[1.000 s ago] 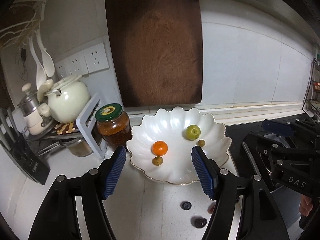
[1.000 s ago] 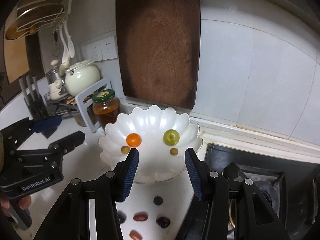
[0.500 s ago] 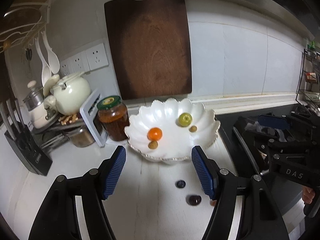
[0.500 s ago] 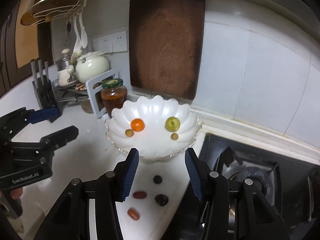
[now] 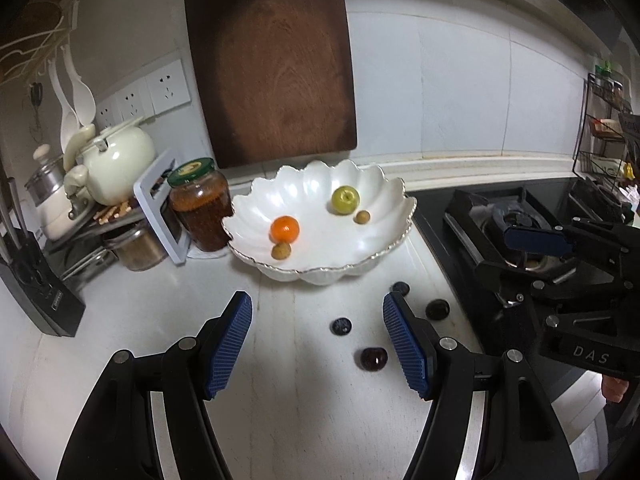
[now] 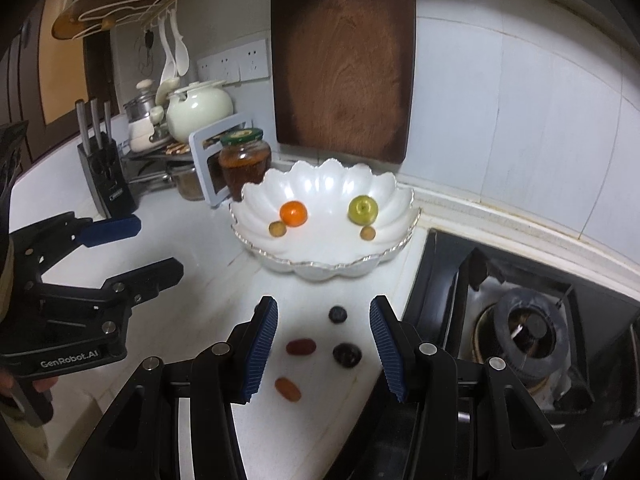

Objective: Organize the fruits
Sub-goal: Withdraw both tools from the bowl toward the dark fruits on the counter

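Both grippers, left (image 5: pixel 316 340) & right (image 6: pixel 323 344), pulled back from scalloped bowl (image 6: pixel 400 204), jaws apart, empty. Bowl holds orange (image 6: pixel 293 213), green apple (image 6: pixel 362 209); dark fruits, maybe grapes (image 6: pixel 347 354), on white counter (image 5: pixel 132 312).

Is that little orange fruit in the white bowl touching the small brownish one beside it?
Touching. In the right wrist view the orange fruit and the small brownish fruit meet with no gap; the left wrist view agrees.

White letters "DAS" stand on the black body of the right gripper (image 5: pixel 540 256), right of the bowl (image 5: pixel 396 240). "GenRobot.AI" stands on the left gripper (image 6: pixel 132 248), left of the bowl.
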`<state>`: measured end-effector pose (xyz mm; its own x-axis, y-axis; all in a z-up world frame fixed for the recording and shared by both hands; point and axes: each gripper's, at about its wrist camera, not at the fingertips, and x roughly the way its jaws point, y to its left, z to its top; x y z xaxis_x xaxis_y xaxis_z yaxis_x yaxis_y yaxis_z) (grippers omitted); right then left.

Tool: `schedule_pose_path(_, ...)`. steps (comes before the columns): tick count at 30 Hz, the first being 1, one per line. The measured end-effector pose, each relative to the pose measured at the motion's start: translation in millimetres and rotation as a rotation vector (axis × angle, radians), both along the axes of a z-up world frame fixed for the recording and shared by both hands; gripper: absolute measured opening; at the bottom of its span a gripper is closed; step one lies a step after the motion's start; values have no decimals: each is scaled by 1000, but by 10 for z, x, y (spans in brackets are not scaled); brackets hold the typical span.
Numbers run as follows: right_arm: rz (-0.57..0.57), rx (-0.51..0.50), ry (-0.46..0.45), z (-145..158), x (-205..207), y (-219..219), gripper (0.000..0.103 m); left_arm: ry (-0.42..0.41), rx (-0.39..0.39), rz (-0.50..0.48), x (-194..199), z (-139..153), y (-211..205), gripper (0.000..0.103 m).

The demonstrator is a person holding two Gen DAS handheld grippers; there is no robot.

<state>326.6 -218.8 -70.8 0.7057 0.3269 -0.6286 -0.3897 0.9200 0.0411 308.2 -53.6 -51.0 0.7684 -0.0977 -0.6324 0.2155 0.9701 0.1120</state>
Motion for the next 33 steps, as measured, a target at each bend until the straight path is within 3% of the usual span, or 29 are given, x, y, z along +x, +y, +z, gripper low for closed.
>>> schedule_pose_path(25, 22, -46, 163, -690, -72, 179, 49, 118, 34, -199, 55, -675, 0, 67)
schedule_pose_path(33, 47, -62, 196, -873, -16, 277, 49, 153, 36, -253, 177, -887, -9, 62)
